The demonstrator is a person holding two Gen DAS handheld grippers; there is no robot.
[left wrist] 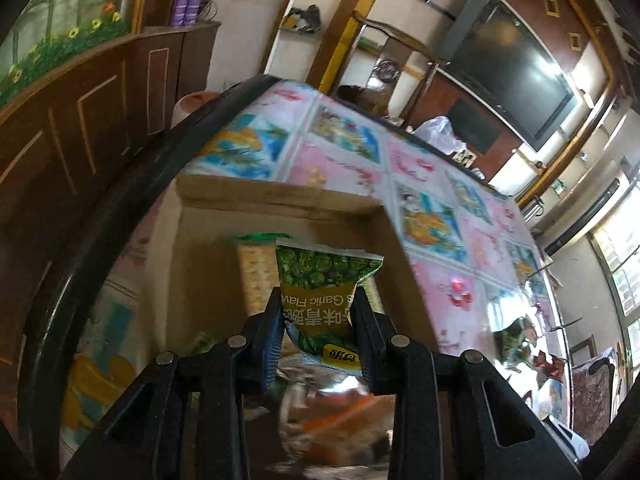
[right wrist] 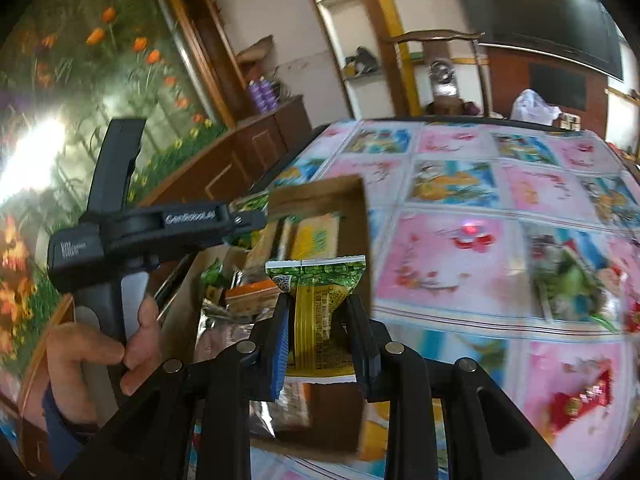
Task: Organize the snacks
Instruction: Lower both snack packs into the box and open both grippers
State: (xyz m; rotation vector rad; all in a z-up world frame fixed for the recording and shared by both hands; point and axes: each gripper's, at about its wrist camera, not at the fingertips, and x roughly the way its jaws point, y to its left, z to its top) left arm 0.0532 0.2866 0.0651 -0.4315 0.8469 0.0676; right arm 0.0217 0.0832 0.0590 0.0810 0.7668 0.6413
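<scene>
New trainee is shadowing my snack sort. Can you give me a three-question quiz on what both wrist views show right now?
1. True or false: the left gripper is empty.
2. What does the right gripper hold? A) red packet B) green-and-yellow packet C) nothing
3. Fill in: the cardboard box stands on the ____.

Key
1. False: it holds the green pea packet.
2. B, the green-and-yellow packet.
3. Table.
</scene>
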